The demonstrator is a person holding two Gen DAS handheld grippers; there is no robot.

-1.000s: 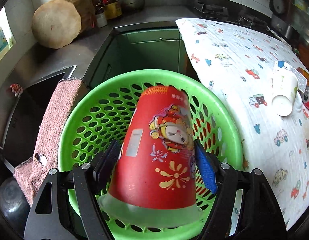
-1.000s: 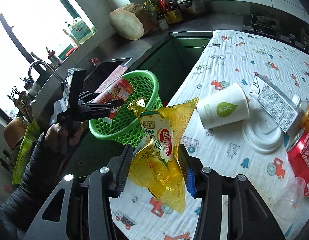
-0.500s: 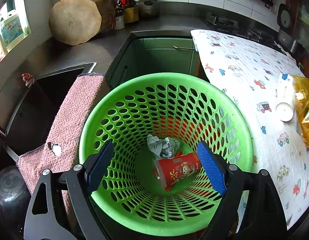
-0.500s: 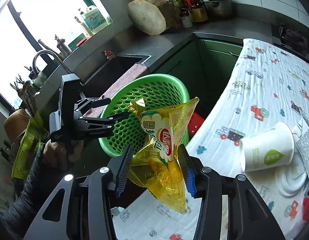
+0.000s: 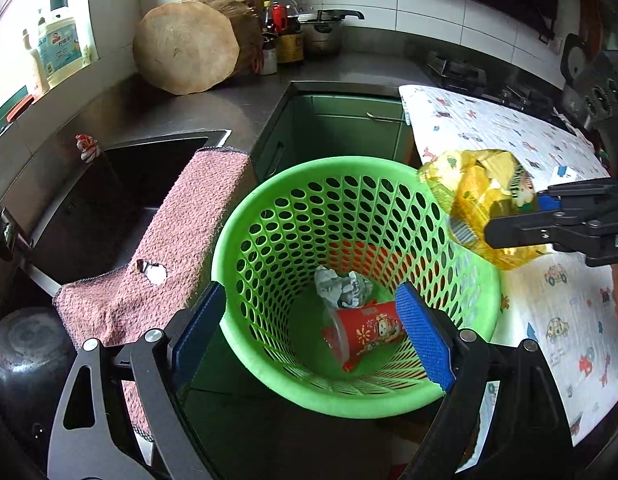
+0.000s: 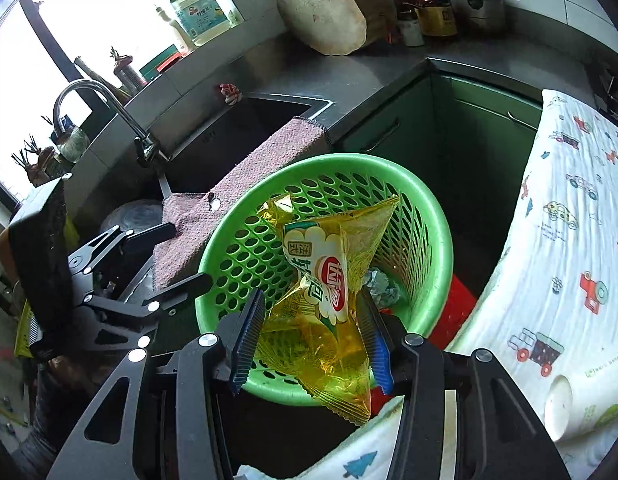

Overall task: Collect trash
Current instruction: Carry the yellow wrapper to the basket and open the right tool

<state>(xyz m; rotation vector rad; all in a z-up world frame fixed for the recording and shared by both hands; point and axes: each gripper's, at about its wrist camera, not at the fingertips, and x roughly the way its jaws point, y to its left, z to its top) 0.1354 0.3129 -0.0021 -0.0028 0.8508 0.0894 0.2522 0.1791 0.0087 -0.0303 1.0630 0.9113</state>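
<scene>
A green perforated basket (image 5: 461, 384) stands between the sink counter and the table; it also shows in the right wrist view (image 6: 429, 200). Inside lie a red printed cup (image 5: 365, 330) on its side and a crumpled grey paper ball (image 5: 341, 286). My left gripper (image 5: 309, 332) is open and empty above the basket's near rim. My right gripper (image 6: 309, 332) is shut on a yellow snack bag (image 6: 329, 280) and holds it over the basket's rim; the bag also shows in the left wrist view (image 5: 481, 200).
A pink towel (image 5: 181, 248) hangs over the sink edge left of the basket. The table with a printed cloth (image 5: 549, 292) lies to the right, with a white paper cup (image 6: 581, 400) on it. A wooden block (image 5: 189, 44), bottles and a pot stand on the counter behind.
My left gripper opened and the red cup fell into the basket. My right gripper carried the yellow bag from the table to the basket's rim.
</scene>
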